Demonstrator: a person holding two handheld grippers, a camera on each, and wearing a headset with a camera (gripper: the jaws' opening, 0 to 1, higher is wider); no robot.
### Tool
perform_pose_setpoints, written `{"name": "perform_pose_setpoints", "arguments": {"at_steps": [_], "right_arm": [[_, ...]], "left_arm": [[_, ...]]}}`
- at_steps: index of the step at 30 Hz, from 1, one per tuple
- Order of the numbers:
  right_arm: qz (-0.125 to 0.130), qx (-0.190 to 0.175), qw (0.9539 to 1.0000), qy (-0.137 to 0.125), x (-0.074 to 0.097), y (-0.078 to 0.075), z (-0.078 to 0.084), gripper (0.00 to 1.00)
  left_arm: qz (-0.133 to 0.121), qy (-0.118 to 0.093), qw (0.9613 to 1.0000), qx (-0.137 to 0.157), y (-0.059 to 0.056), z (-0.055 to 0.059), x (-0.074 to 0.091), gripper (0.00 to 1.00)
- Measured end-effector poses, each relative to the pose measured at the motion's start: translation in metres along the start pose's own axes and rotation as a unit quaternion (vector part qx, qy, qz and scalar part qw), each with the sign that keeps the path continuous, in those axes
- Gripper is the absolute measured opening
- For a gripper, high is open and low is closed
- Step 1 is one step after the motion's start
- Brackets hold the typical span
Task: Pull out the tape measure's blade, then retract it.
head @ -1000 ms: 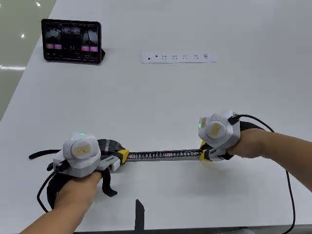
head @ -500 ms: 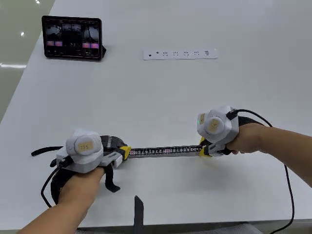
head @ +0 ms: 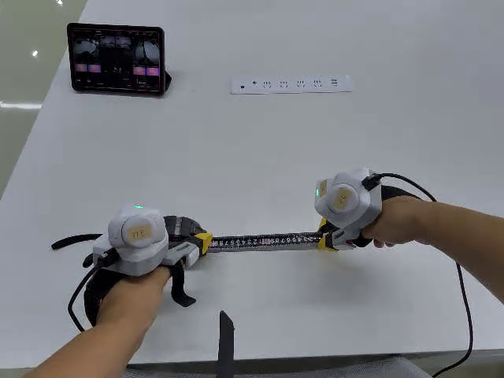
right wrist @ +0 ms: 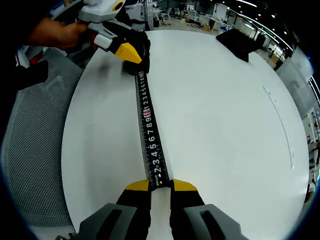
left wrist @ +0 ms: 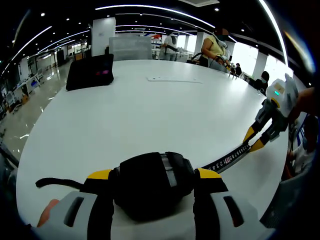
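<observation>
The black tape measure case (left wrist: 152,185) sits between the yellow-tipped jaws of my left gripper (head: 193,246), which is shut on it at the table's near left. Its black blade (head: 264,240) with white numbers runs right across the table to my right gripper (head: 324,239). In the right gripper view the blade (right wrist: 148,125) ends between the yellow jaw tips of the right gripper (right wrist: 160,185), shut on the blade's end. The case (right wrist: 136,52) and the left gripper lie far up that view. A black strap (head: 71,241) trails left from the case.
A dark tablet (head: 116,59) stands at the far left of the white table (head: 260,157). A white power strip (head: 291,83) lies at the far middle. A black cable (head: 461,291) runs from the right gripper off the near edge.
The right gripper has moved left toward the case, so less blade is out. The left gripper holds about the same place. The head camera shifted slightly.
</observation>
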State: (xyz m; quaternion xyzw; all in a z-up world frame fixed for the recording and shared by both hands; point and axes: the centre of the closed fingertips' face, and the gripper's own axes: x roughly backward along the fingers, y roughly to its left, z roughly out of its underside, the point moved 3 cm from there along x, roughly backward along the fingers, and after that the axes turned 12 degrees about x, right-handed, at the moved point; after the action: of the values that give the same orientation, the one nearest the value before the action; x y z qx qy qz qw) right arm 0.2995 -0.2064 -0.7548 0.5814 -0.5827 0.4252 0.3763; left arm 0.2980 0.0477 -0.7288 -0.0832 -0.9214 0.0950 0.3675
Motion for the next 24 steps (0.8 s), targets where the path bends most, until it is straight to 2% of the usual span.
{"name": "perform_pose_setpoints", "arguments": {"at_steps": [10,14,16,18,21,22,24], "right_arm": [[0.000,0.005,0.9999,0.010,-0.003,0.002,-0.005,0.10],[-0.002,-0.001,1.0000,0.009,-0.004,0.001,-0.006,0.10],[0.000,-0.019,0.9998,0.009,-0.004,0.000,-0.008,0.10],[0.002,-0.003,0.9999,0.011,-0.005,0.001,-0.010,0.10],[-0.001,-0.011,0.9999,0.008,-0.005,0.001,-0.011,0.11],[-0.001,-0.027,0.9996,0.009,-0.005,0.001,-0.011,0.11],[-0.004,-0.023,0.9997,0.011,-0.006,0.000,-0.013,0.11]], "left_arm": [[0.000,0.002,1.0000,0.000,0.000,0.000,0.000,0.60],[0.001,0.002,1.0000,0.000,0.000,0.000,0.000,0.60],[0.001,0.003,1.0000,0.000,0.000,0.000,0.000,0.60],[0.000,0.003,1.0000,0.000,0.000,0.000,0.000,0.60],[0.001,0.003,1.0000,0.000,0.001,0.000,0.000,0.60],[0.001,0.003,1.0000,0.000,0.001,0.000,0.000,0.60],[0.001,0.003,1.0000,0.000,0.001,0.000,0.000,0.60]]}}
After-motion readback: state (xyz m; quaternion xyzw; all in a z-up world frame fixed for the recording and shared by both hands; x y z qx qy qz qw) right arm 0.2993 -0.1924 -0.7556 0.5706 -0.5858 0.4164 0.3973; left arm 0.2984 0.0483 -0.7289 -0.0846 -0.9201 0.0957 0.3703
